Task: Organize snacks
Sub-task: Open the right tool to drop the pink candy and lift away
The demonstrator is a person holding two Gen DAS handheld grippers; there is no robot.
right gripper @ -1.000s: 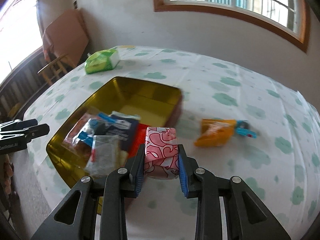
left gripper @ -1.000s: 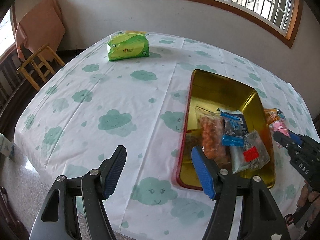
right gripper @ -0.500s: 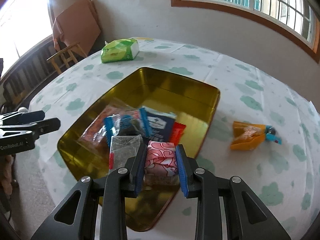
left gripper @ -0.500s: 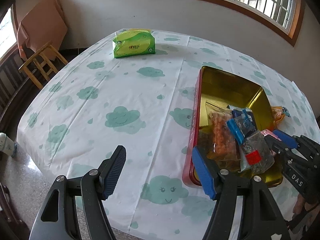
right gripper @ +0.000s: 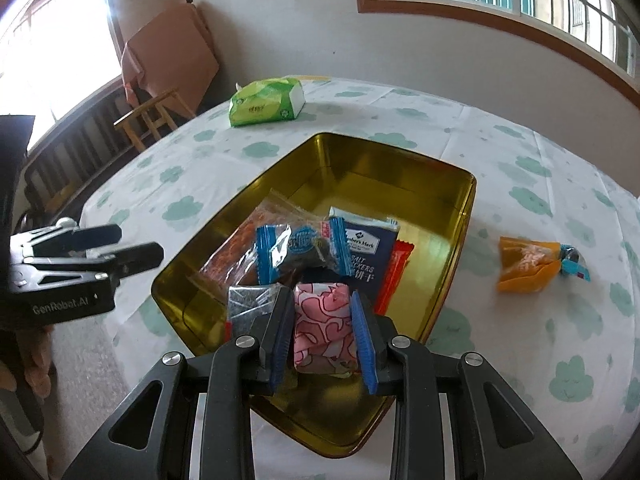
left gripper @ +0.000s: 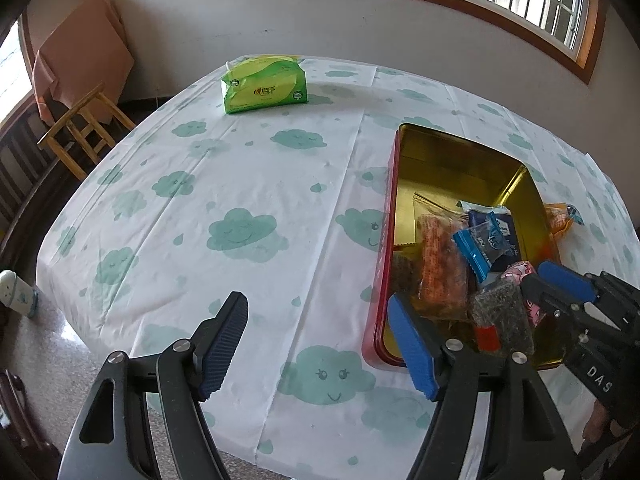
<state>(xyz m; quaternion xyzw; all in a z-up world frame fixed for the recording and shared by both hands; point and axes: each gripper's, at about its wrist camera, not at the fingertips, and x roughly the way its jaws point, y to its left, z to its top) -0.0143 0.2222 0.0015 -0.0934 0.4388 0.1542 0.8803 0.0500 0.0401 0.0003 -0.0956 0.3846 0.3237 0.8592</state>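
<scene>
A gold tin tray (right gripper: 360,184) with a red outer wall (left gripper: 380,264) holds several snack packets: orange-red, blue, navy crackers, and a dark grey one (right gripper: 250,300). My right gripper (right gripper: 320,298) is shut on a pink patterned snack packet (right gripper: 322,320), held low over the tin's near end; both the right gripper (left gripper: 532,276) and the pink packet (left gripper: 518,270) also appear in the left wrist view. My left gripper (left gripper: 316,304) hovers over the tablecloth left of the tin, its jaws opening with nothing between them. An orange snack packet (right gripper: 524,268) lies on the cloth right of the tin.
A green tissue pack (left gripper: 264,88) sits at the far side of the cloud-print tablecloth (left gripper: 240,184). A wooden stool (left gripper: 84,128) and a draped board stand beyond the table's left edge. A small white bottle (left gripper: 18,294) stands on the floor.
My right gripper carried the pink packet leftward from beside the tin to over its near end. My left gripper stayed in place, its jaws a little wider.
</scene>
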